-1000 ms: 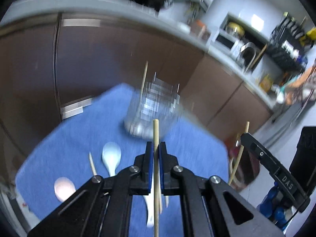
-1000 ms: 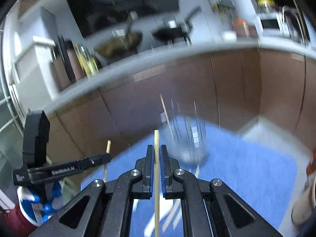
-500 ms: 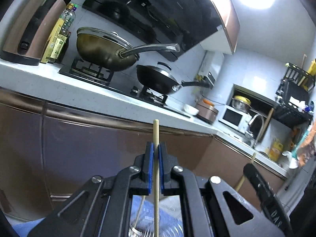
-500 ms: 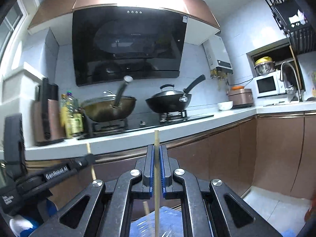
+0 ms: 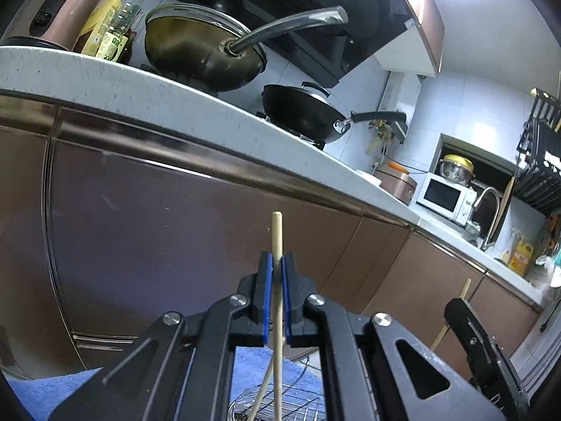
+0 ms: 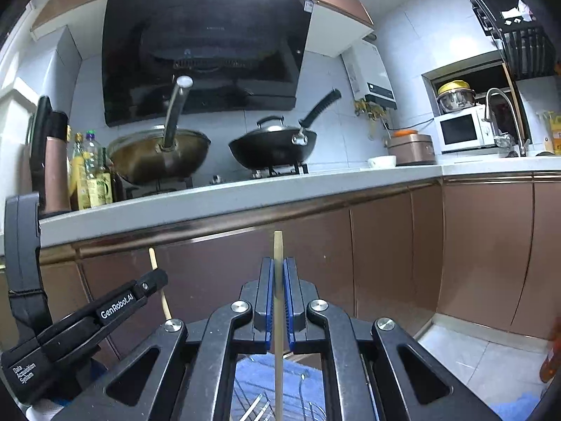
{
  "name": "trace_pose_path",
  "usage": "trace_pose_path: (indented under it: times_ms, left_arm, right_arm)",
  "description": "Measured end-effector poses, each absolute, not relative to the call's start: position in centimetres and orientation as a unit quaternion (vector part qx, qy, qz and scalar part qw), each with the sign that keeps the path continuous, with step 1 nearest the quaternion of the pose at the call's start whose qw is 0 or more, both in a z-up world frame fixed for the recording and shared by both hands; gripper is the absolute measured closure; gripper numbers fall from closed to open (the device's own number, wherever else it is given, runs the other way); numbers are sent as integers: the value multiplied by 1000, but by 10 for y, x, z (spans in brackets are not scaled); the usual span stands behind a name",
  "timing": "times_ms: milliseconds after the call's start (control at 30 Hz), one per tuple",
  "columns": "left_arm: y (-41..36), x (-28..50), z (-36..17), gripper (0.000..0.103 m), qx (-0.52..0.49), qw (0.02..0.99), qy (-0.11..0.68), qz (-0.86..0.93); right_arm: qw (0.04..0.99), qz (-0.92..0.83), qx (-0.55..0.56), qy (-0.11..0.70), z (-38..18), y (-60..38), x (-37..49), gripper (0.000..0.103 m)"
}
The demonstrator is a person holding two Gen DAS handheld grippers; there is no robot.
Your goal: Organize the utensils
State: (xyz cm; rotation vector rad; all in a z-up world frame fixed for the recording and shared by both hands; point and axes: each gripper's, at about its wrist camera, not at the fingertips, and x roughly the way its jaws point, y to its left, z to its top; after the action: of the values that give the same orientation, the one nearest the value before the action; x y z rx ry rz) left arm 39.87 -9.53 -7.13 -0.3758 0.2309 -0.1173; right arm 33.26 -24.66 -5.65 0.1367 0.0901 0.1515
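A wire rack (image 5: 280,401) is seen low in both views on a blue mat (image 5: 42,391), with one chopstick already leaning inside. Each gripper, left (image 5: 276,293) and right (image 6: 277,298), is clamped shut on an upright chopstick (image 5: 277,245) (image 6: 278,256), apparently held vertical so it can be dropped into the rack.

The left gripper (image 6: 154,282) reads "GenRobot.AI", "Data Acquisition System".
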Motion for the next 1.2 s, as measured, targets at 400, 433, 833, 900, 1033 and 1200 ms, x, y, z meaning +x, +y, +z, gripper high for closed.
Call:
trace_pose_path:
  times_ms: [400, 433, 833, 900, 1033, 1200]
  left_arm:
    - [-115, 383, -107, 79, -150, 977, 134, -71]
    - [-114, 379, -105, 77, -149, 977, 134, -72]
    - [-88, 308, -63, 68, -82, 979, 172, -72]
    - [-85, 292, -61, 67, -71, 978, 181, -69]
    - [-80, 255, -60, 58, -54, 978, 194, -61]
    - [-79, 212, -59, 57, -22, 978, 200, -48]
  right_arm:
    - [993, 60, 49, 84, -86, -250, 314, 83]
    - [993, 59, 52, 84, -84, -252, 310, 79]
    - [994, 44, 59, 86, -48, -267, 237, 73]
    - [992, 39, 62, 99, -48, -269, 225, 70]
    - [989, 27, 58, 131, -55, -270, 198, 69]
    - [985, 14, 63, 162, -65, -274, 165, 65]
